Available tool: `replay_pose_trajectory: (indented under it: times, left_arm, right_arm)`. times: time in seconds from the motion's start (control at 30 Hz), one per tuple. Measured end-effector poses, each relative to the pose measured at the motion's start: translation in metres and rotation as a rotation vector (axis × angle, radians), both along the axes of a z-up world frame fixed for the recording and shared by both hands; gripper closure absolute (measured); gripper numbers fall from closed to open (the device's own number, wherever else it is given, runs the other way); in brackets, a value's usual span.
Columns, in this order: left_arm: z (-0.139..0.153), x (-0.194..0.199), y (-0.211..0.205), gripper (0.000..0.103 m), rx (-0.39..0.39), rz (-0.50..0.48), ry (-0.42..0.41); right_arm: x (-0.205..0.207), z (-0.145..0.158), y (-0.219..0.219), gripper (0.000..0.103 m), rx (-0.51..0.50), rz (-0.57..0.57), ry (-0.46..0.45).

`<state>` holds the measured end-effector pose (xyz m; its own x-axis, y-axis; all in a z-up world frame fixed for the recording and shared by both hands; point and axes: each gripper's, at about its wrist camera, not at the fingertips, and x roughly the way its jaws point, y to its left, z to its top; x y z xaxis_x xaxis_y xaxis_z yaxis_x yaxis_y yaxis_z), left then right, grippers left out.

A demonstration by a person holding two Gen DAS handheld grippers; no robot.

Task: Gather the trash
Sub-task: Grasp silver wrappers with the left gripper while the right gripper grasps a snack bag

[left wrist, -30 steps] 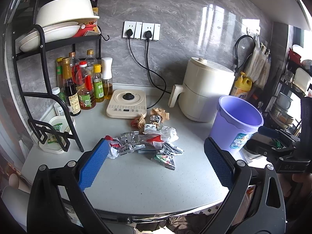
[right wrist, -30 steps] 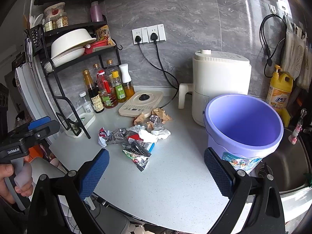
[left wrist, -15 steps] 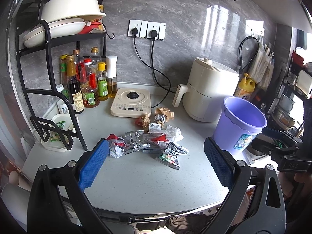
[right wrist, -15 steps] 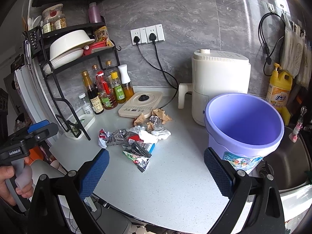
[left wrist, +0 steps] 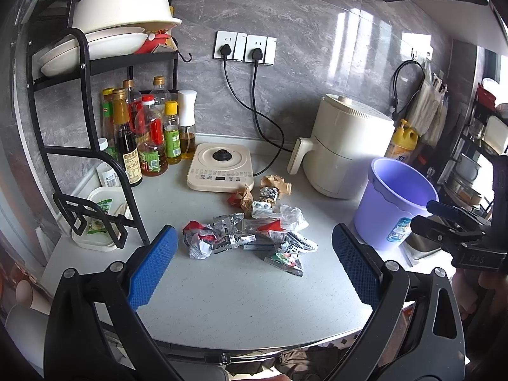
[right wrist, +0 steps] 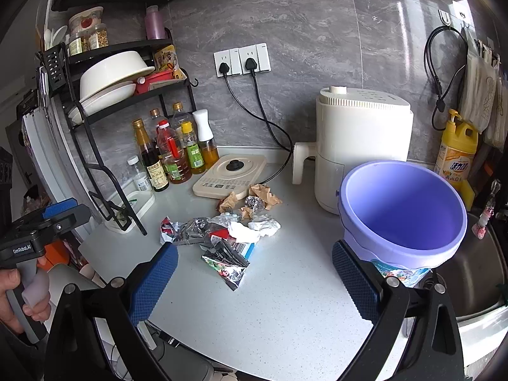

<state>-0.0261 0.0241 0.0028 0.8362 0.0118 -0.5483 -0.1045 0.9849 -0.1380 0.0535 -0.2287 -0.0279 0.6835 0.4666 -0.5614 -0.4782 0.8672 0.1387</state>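
A pile of trash (left wrist: 254,228) lies mid-counter: crumpled foil and plastic wrappers, white paper, and brown paper balls nearer the wall. It also shows in the right wrist view (right wrist: 228,235). A purple bucket (left wrist: 397,203) stands empty at the right; in the right wrist view (right wrist: 403,212) it is close by. My left gripper (left wrist: 252,263) is open and empty, above the counter's front, short of the pile. My right gripper (right wrist: 254,282) is open and empty, between the pile and the bucket.
A cream induction hob (left wrist: 220,168) and a white air fryer (left wrist: 346,149) stand behind the pile, cords running to wall sockets. Sauce bottles (left wrist: 146,139) and a black dish rack (left wrist: 95,127) fill the left. A sink (right wrist: 470,279) lies right of the bucket.
The left gripper has shifted a little left and back, so the pile and bucket sit further right in its view. The right gripper has barely moved. Both stay open.
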Motion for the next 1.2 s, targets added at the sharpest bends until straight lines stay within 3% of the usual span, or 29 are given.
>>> replay_pose_trajectory:
  times: [0.37, 0.77, 1.0, 1.2]
  left_arm:
    - [-0.036, 0.010, 0.049, 0.006, -0.050, -0.061, 0.066]
    - [-0.073, 0.031, 0.068, 0.007, -0.119, 0.005, 0.118]
    - [-0.097, 0.045, 0.079, 0.019, -0.160, 0.080, 0.171]
    - [-0.115, 0.071, 0.090, 0.027, -0.180, 0.127, 0.211]
  right_arm:
    - [0.008, -0.023, 0.045, 0.008, 0.007, -0.015, 0.108]
    - [0.041, -0.072, 0.082, 0.022, -0.075, 0.093, 0.252]
    - [0.079, -0.108, 0.101, 0.034, -0.106, 0.167, 0.349]
    - [0.107, -0.133, 0.115, 0.038, -0.129, 0.227, 0.420]
